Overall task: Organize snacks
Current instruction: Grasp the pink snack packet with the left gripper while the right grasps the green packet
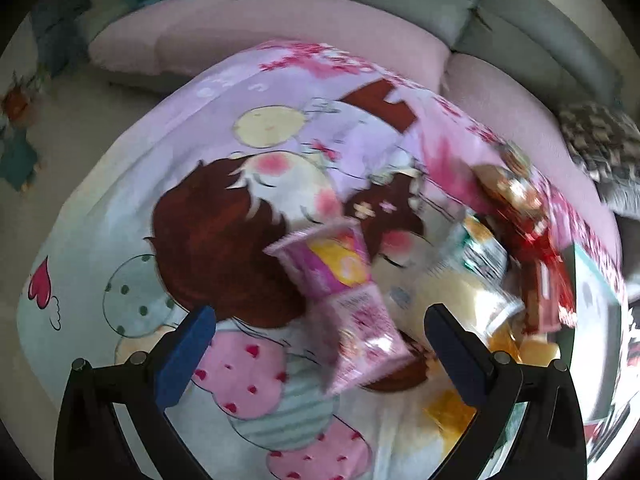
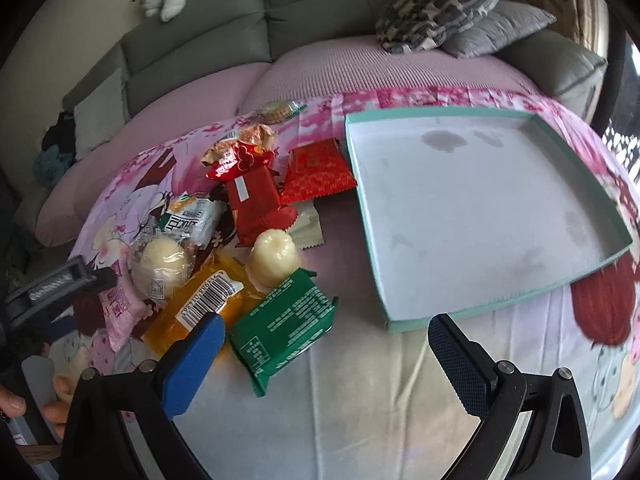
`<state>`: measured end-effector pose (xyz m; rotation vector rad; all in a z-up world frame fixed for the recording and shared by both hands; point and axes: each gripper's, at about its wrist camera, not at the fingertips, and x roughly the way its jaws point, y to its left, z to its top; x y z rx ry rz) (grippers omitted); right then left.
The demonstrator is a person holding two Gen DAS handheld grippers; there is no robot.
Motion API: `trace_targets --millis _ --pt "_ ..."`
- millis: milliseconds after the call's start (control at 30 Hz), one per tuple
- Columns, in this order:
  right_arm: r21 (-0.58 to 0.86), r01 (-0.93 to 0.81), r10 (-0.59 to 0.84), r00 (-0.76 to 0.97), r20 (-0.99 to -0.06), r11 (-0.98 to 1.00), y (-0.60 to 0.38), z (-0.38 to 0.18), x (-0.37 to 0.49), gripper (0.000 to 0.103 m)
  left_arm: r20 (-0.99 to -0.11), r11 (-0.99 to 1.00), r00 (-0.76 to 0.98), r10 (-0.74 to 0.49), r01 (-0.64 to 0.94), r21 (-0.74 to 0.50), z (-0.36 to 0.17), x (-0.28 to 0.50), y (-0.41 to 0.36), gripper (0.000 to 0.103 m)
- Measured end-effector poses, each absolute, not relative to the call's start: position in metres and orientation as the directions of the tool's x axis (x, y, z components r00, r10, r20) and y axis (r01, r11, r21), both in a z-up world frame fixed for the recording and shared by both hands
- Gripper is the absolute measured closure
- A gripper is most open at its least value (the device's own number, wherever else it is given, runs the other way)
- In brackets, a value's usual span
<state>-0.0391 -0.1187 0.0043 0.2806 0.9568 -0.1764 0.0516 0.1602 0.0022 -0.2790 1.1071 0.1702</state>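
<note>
Pink snack packet (image 1: 352, 304) lies between the open left gripper (image 1: 320, 336); right gripper (image 2: 326, 344) open above green packet (image 2: 286, 320).

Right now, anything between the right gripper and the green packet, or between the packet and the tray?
Nothing visible. The right gripper is open with the green packet just ahead; bare cloth lies between the packet and the teal tray.
</note>
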Motion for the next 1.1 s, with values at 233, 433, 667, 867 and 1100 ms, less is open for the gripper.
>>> trace_targets --millis 233,433,667,867,1100 --pt "0.172 0.344 -0.033 0.516 -0.856 0.923 -0.109 -0.007 -0.026 0.001 -0.927 0.936 0.375 -0.024 -0.318 -0.152 -0.017 0.070 0.179 0.005" --pt "0.167 0.377 -0.045 0.493 -0.869 0.911 -0.103 -0.016 -0.010 0.010 -0.933 0.958 0.353 -0.064 -0.241 -0.157 -0.023 0.077 0.158 0.019" --pt "0.129 0.424 -0.084 0.448 -0.890 0.896 -0.104 -0.030 0.001 0.016 -0.946 0.975 0.323 -0.014 -0.206 -0.085 -0.029 0.083 0.139 0.019" --pt "0.096 0.413 -0.105 0.438 -0.893 0.906 -0.102 -0.034 -0.004 0.025 -0.950 0.979 0.312 0.012 -0.198 -0.053 -0.031 0.084 0.136 0.019" --pt "0.081 0.389 -0.111 0.446 -0.888 0.918 -0.101 -0.034 -0.015 0.051 -0.950 0.980 0.314 0.001 -0.190 -0.062 -0.030 0.077 0.140 0.054"
